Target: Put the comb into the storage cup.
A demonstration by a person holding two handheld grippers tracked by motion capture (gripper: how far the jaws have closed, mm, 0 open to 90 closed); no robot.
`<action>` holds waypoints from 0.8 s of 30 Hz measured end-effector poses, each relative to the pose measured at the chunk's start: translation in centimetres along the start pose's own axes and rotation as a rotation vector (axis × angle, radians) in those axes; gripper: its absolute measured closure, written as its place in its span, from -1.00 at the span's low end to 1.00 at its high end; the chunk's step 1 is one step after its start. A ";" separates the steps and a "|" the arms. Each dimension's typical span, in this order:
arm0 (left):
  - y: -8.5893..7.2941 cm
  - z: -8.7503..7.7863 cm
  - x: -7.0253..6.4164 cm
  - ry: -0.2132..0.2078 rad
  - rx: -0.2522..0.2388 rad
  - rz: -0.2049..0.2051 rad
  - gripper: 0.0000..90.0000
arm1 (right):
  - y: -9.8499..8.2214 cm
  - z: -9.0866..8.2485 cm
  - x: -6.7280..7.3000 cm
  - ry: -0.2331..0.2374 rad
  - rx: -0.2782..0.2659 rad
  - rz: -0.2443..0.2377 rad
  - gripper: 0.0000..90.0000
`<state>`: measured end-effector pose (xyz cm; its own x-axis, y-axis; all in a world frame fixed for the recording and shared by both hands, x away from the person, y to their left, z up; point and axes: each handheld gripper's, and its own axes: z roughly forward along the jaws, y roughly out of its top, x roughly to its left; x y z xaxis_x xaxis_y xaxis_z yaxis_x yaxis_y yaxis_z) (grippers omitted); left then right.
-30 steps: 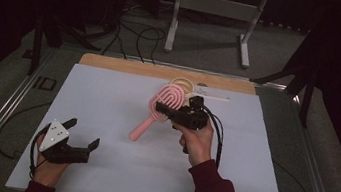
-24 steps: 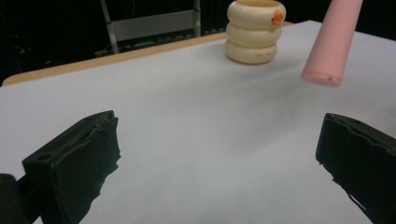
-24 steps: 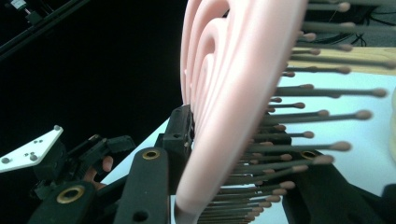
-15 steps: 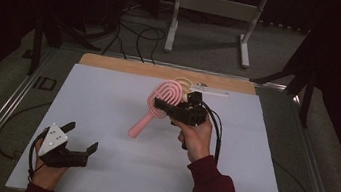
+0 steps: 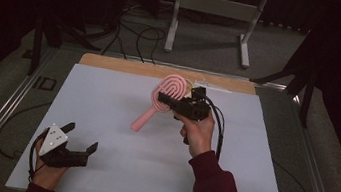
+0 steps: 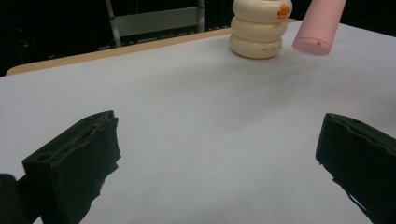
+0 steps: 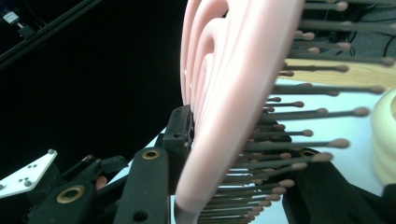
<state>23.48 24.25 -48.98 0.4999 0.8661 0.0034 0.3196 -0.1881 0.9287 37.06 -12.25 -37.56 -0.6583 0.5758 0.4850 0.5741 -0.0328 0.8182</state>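
Hidden parts: brush (image 5: 160, 102) head is partly covered by the right tongs (image 5: 170, 101) in the high view; in the right gripper view its handle is cut off, and the pink back and dark bristles (image 7: 299, 135) are blurred from closeness.
Left tongs: left tongs (image 5: 82, 140) sit at the near left corner of the white bench (image 5: 107, 102), jaws spread wide with bare bench between them; the hand (image 5: 49, 172) under them is cut by the bottom edge.
Left gripper view: both black jaws stand far apart at the lower corners; a pink handle end (image 6: 314, 41) hangs in at top right, cut off by the frame.
Ring stack: cream ring stack (image 6: 258, 28) stands toward the far edge of the bench, its top cut off; in the high view it is mostly hidden behind the brush head.
Brush position: lifted off the bench, slanting from its head at upper right down to the handle tip at lower left.
Right tongs: clamped on the brush head, one jaw on the pink back, the other on the bristle side.
Relation: brush is in the right tongs, well apart from the left tongs.
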 end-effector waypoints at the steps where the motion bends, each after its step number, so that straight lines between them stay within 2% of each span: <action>1: -0.1 0.1 0.0 0.001 0.000 -0.002 -1.00 | 0.1 0.0 -0.1 0.000 -0.003 -0.002 0.42; 23: -0.2 0.1 0.1 0.011 -0.002 -0.024 -1.00 | 1.6 0.3 -0.2 -0.017 -0.022 -0.017 0.42; 24: -0.2 0.1 0.1 0.011 0.000 -0.022 -1.00 | 2.2 0.5 -0.2 -0.027 -0.021 -0.025 0.42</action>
<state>23.56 24.35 -49.22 0.4842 0.8748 -0.0131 0.3306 -0.1691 0.9285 38.69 -12.09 -36.04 -0.6588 0.5985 0.4558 0.5471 -0.0347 0.8363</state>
